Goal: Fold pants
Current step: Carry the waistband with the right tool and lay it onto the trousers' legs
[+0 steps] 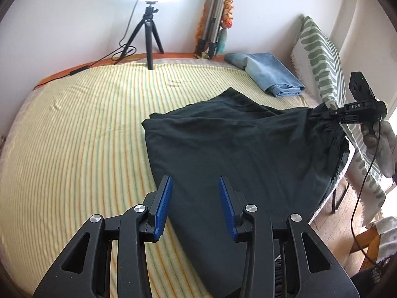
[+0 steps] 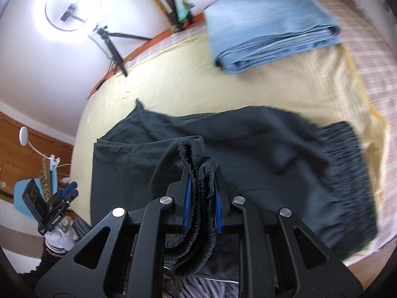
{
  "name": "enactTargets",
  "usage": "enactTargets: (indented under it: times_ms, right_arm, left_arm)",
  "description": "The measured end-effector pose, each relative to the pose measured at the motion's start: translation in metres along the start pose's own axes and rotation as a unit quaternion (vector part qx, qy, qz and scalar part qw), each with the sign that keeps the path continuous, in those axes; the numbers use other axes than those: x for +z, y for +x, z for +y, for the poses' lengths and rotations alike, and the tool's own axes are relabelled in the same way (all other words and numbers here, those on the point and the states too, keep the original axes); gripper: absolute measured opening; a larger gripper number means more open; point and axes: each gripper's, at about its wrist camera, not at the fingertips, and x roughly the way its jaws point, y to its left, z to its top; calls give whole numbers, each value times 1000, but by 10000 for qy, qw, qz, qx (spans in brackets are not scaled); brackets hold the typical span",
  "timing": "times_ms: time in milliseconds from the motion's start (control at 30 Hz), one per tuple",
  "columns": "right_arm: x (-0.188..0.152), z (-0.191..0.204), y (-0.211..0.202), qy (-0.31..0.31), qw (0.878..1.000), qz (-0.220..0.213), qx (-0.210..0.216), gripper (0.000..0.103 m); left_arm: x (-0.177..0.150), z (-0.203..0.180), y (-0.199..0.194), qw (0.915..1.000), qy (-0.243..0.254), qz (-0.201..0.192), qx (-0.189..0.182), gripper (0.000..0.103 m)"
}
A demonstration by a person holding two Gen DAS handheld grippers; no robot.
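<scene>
Black pants in right hand-held gripper

the pants are matt dark cloth, soft and creased, with a ribbed, gathered elastic waistband. under them the bed wears a woven cover with fine stripes. beyond the pants lie folded jeans of faded denim. each claw is matt black plastic with ridged blue rubbery pads and shiny metal rivets.
</scene>
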Motion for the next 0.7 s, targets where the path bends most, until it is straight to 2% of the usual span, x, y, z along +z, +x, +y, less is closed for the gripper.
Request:
enactTargets:
  times_ms: [333,567,633,667,700]
  right_arm:
    - [10,-53,-31,141,9986,-113,-496,17]
    - [16,-77,-25,72,9980,-130,-613,17]
    - [16,-81,-23,62,9969,-85,-781,25]
    - [15,-83,-24,86,9961,-86,-879,37]
    - [14,-84,-28,118,9944,-124,-1043,41]
  left_arm:
    - [-3,-32,18,9989,315,227,-248,37]
    - [-8,-41,31,9978,413,407,-306,37]
    - [-11,-43,33,9975,438,454,-308,37]
    - [-12,-43,34,9973,451,485,-314,37]
    - [-13,-44,34,9972,457,496,-315,37]
